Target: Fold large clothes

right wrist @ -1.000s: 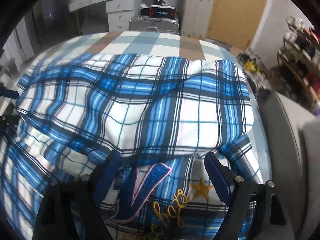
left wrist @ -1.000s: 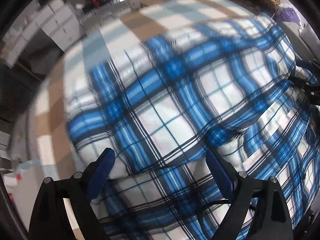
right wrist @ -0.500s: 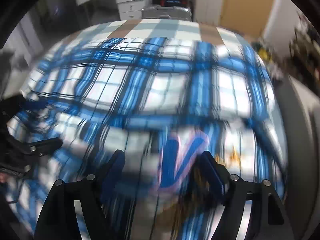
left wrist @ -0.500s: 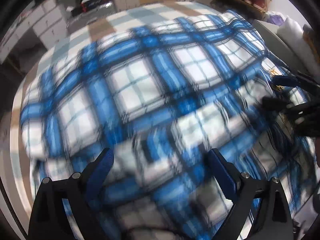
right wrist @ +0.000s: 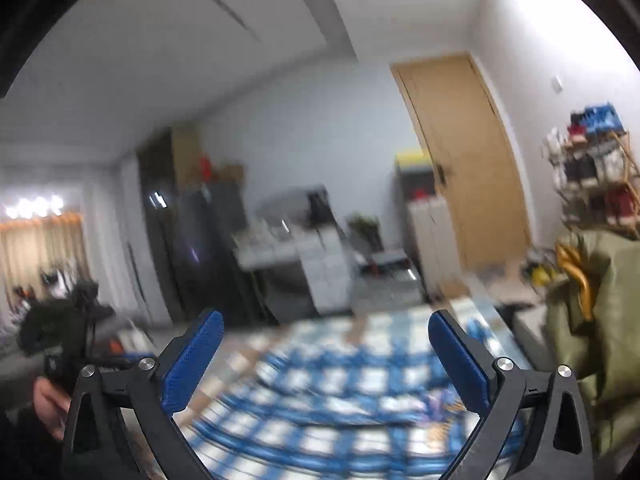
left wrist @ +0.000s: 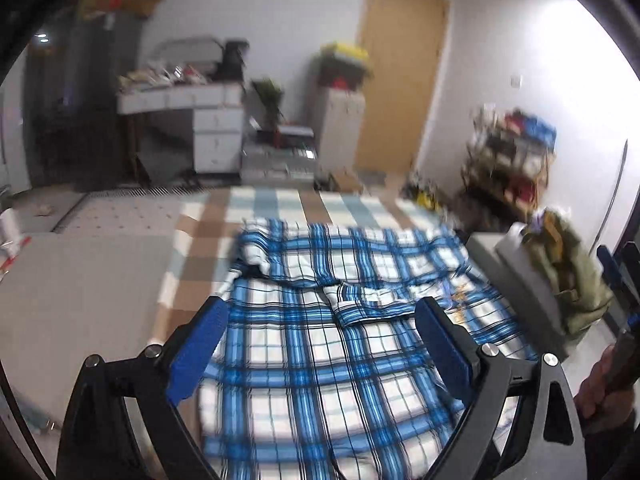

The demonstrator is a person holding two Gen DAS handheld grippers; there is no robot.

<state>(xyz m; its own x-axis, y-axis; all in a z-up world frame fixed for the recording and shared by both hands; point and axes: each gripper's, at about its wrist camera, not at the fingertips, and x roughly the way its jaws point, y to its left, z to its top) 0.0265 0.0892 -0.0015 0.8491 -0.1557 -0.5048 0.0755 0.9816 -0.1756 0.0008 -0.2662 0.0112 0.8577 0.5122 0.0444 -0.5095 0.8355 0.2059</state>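
Observation:
A large blue and white plaid shirt [left wrist: 344, 328] lies on the bed, its far part folded back over the near part. It shows blurred in the right wrist view [right wrist: 344, 392]. My left gripper [left wrist: 320, 340] is open and empty, raised above the near end of the shirt. My right gripper [right wrist: 326, 356] is open and empty, raised and tilted up toward the room. The right gripper's edge shows at the far right of the left wrist view [left wrist: 620, 280].
The bed has a brown, blue and white checked cover [left wrist: 280, 204]. A grey bedside unit [left wrist: 520, 280] with an olive garment [left wrist: 568, 264] stands on the right. A desk with drawers [left wrist: 200, 120], a cabinet, a wooden door [left wrist: 400, 72] and shelves [left wrist: 512, 160] stand beyond.
Both grippers have lifted away from the shirt and tilted up, so the room is in view. The shirt's far part now lies folded over the near part.

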